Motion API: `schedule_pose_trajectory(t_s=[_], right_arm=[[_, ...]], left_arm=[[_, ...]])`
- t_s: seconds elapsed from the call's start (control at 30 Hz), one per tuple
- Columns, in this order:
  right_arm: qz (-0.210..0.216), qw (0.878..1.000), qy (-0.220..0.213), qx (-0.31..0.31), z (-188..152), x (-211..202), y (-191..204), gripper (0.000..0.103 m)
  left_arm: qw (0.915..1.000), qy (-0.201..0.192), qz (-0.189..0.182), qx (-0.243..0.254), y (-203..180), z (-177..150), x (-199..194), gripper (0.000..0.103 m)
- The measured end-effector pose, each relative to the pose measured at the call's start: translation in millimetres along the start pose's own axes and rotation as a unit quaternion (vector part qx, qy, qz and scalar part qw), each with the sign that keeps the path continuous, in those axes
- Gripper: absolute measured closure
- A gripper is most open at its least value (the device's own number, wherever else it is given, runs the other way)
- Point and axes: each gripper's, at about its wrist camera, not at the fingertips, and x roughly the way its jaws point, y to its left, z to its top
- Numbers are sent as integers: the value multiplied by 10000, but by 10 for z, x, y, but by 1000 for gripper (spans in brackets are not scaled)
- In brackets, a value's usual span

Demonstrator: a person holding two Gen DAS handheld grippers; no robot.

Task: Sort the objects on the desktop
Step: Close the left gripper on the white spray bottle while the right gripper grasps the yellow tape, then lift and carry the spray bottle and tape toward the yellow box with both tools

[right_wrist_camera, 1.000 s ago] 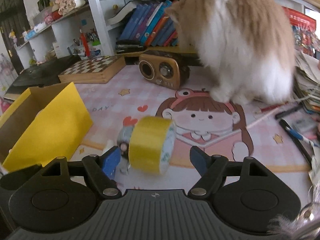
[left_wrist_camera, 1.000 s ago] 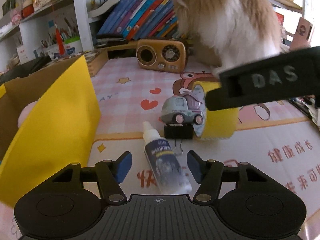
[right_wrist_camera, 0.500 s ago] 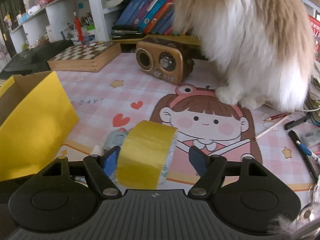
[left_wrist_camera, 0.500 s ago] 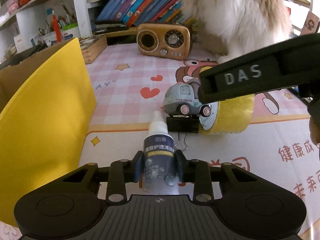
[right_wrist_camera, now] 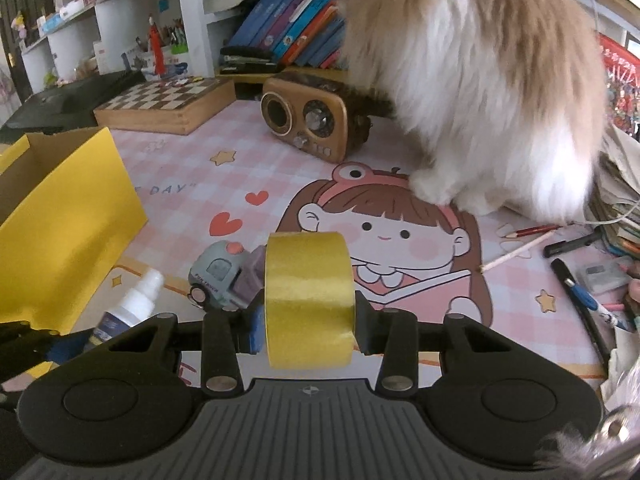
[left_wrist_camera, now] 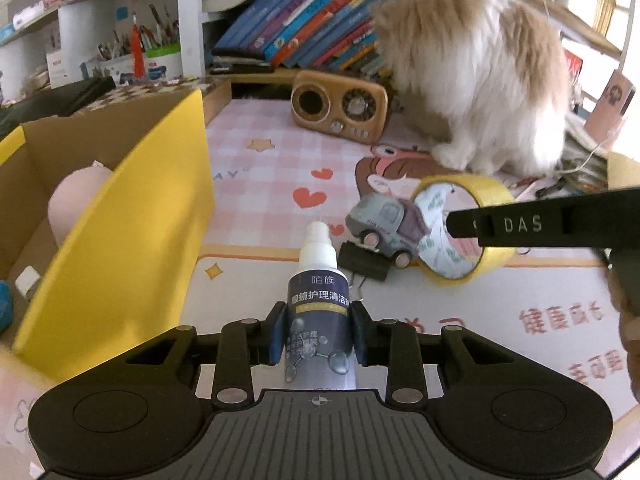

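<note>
A small cleaner bottle [left_wrist_camera: 320, 300] with a dark label and white nozzle sticks out forward from my left gripper [left_wrist_camera: 318, 332], which is shut on its body. The same bottle [right_wrist_camera: 132, 308] shows at lower left in the right wrist view. My right gripper [right_wrist_camera: 309, 332] has its jaws closing on a yellow tape roll [right_wrist_camera: 309, 280], and both pads touch its flat sides. In the left wrist view the tape roll [left_wrist_camera: 460, 182] stands on edge. A grey toy truck [left_wrist_camera: 380, 220] and a black binder clip [left_wrist_camera: 362, 266] lie just left of it.
An open yellow cardboard box [left_wrist_camera: 120, 220] stands at the left with a pink thing inside. A fluffy cat [right_wrist_camera: 480, 80] sits at the back right beside a brown radio [right_wrist_camera: 304, 124]. Pens and pencils [right_wrist_camera: 580, 296] lie at the right, a chessboard box [right_wrist_camera: 168, 104] at the back.
The left jaws closed on the bottle and raised it off the mat. The right jaws narrowed onto the tape roll, which now stands squarely between them.
</note>
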Motion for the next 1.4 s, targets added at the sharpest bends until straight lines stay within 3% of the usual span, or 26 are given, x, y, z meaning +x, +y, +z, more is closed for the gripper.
schedule_pose_trajectory(t_s=[0.37, 0.8, 1.23, 1.4], right_arm=[[-221, 9994, -255, 13, -213, -433, -117, 65], [-48, 9996, -37, 262, -592, -830, 50, 65], [282, 9988, 361, 178, -1060, -1170, 718, 65], [386, 9988, 317, 23, -1130, -1278, 1052, 65]], left_arm=[[9997, -204, -114, -109, 46, -114, -371, 72], [9989, -301, -329, -175, 163, -380, -791, 72], [9976, -305, -599, -163, 494, -691, -1187, 72], [9974, -347, -611, -182, 695, -799, -1353, 72]])
